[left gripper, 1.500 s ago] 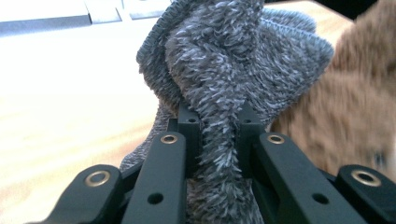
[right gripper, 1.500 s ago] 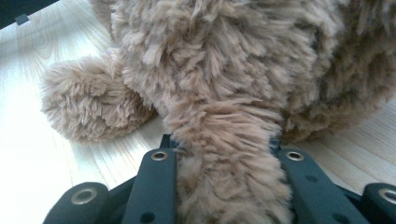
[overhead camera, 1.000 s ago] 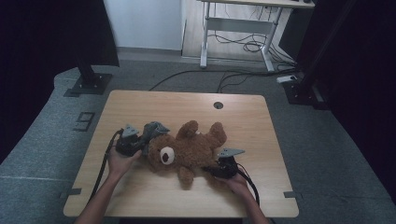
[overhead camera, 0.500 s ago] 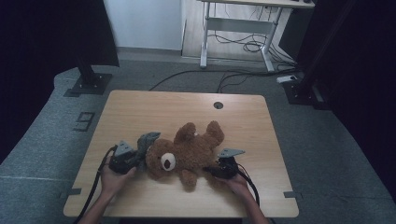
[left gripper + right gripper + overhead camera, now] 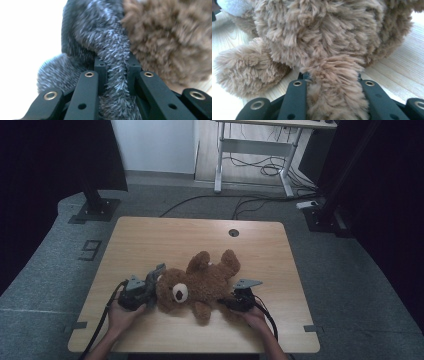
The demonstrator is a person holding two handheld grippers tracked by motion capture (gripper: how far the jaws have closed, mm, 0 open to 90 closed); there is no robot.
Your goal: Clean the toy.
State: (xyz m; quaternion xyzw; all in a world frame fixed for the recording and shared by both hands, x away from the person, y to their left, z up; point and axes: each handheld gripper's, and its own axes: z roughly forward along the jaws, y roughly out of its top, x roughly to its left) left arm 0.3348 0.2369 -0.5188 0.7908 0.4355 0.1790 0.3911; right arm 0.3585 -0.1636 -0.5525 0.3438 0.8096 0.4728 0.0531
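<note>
Both grippers clamp the brown teddy bear (image 5: 200, 285) lying on the wooden table (image 5: 150, 240): left gripper (image 5: 150, 287) pinches fur beside its head, right gripper (image 5: 231, 304) grips a limb.

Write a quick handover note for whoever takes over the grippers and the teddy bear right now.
Left hand-held gripper: shut on a fold of the teddy bear's fur at its head end.
Right hand-held gripper: shut on one of the bear's limbs.
Bear: lying on the table, near the front edge, face up.
Done: both grips taken.
Left: probably lifting or moving the bear; keep both grips shut.
</note>
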